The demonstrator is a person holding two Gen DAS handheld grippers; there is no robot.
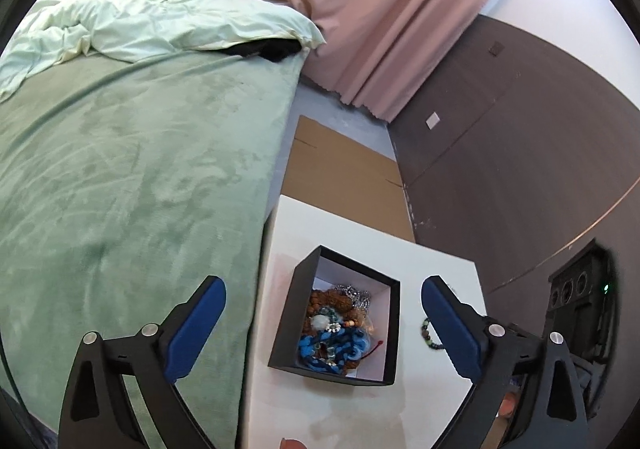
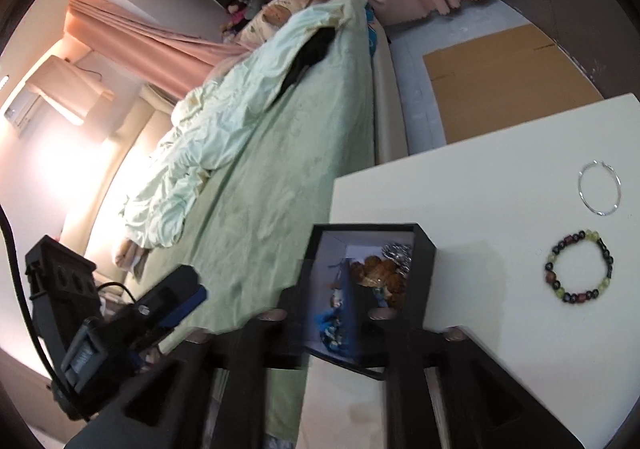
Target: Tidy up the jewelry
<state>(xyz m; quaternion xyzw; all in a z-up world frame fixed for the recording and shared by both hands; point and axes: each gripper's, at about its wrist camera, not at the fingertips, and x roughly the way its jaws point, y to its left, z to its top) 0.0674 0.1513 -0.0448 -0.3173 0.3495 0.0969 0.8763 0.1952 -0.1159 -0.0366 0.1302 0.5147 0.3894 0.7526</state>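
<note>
A black box (image 1: 394, 329) with a white inside stands on the white table (image 1: 436, 261) and holds a heap of jewelry (image 1: 336, 337): blue cords, brown beads, a silver piece. My left gripper (image 1: 324, 313) hovers above the box, open wide, with nothing between its blue pads (image 1: 204, 313). A beaded bracelet (image 1: 426, 333) peeks out beside its right finger. In the right wrist view the box (image 2: 428, 273) lies just ahead of my right gripper (image 2: 326, 323), whose blurred dark fingers stand apart and empty. The dark and yellow-green beaded bracelet (image 2: 576, 299) and a thin silver hoop (image 2: 579, 185) lie on the table to the right.
A bed with a green cover (image 1: 140, 169) and a pale duvet (image 1: 160, 17) borders the table's left edge. Flat cardboard (image 1: 340, 169) lies on the floor beyond the table. Pink curtains (image 1: 392, 29) and a dark brown wall (image 1: 520, 149) stand behind. A black device (image 1: 576, 285) sits at the right.
</note>
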